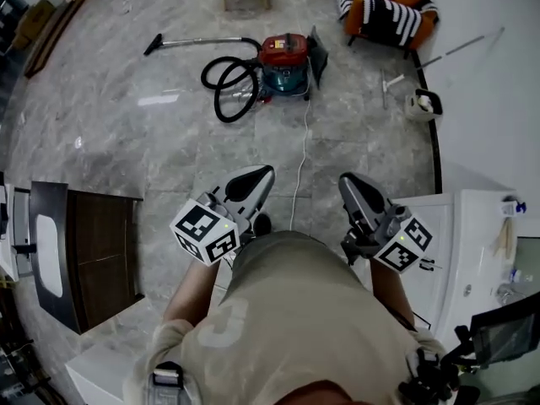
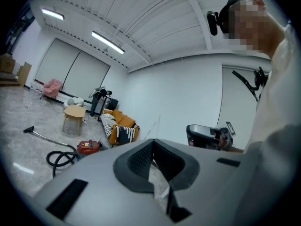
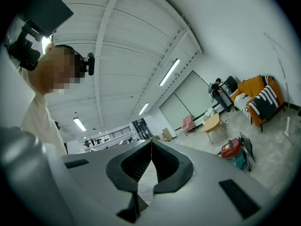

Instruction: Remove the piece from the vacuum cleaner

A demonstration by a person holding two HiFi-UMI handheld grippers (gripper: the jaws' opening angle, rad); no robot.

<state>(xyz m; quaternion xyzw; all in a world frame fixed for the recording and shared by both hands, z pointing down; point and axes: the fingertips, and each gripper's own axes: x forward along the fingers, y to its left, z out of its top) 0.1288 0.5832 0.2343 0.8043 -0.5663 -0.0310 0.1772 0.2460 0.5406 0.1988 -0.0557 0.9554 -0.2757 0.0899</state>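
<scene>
1. The left hand-held gripper [image 1: 260, 175] was held out in front of the person's body. Its jaws were pressed together, and nothing was caught between them.
2. The right hand-held gripper [image 1: 349, 184] was held next to it, a little way apart. Its jaws were closed too, and nothing was held in them.
3. The vacuum cleaner [image 1: 284, 64], red on top and green below, was seen on the floor [image 1: 126, 142], well ahead of both hand-held grippers. It was not touched by either one.
4. It was placed between the two hand-held grippers' lines, a bit nearer the left one's side.
5. A black hose [image 1: 226, 87] was curled in loops at the vacuum cleaner's left side, ahead of the left hand-held gripper.
6. A long thin tube [image 1: 207, 41] was laid out farther away and more to the left, with a black nozzle at its end.
7. A thin white cord [image 1: 302, 154] was stretched along the floor from the vacuum cleaner back toward the gap between the two hand-held grippers.
8. An orange sofa [image 1: 388, 11] with striped cushions was seen far ahead of the right hand-held gripper, past the vacuum cleaner.
9. Which piece was meant could not be told.
</scene>
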